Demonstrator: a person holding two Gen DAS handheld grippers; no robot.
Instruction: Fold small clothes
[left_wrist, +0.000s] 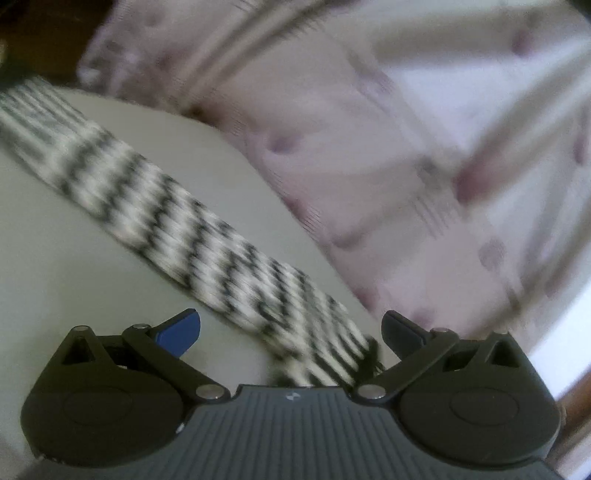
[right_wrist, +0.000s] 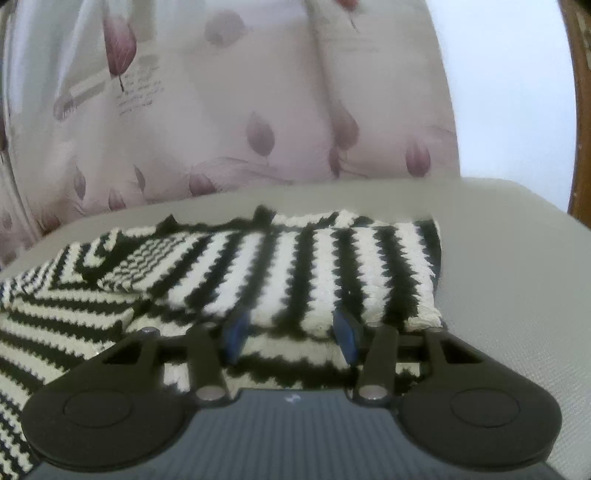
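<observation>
A black-and-white zigzag knitted garment (right_wrist: 280, 273) lies on a grey surface (right_wrist: 517, 295), partly folded, with a top layer over a lower one. My right gripper (right_wrist: 291, 332) is open, its blue-padded fingers (right_wrist: 236, 332) straddling the folded edge at the garment's near side. In the left wrist view a long striped strip of the same knit (left_wrist: 207, 243) runs diagonally from upper left down between the fingers. My left gripper (left_wrist: 291, 332) is wide open over the strip's near end. The left view is motion-blurred.
A pale pink cushion or backrest with purple leaf prints (right_wrist: 229, 122) rises behind the grey surface; it also fills the upper right of the left wrist view (left_wrist: 406, 147). A brown wooden edge (right_wrist: 580, 110) shows at far right.
</observation>
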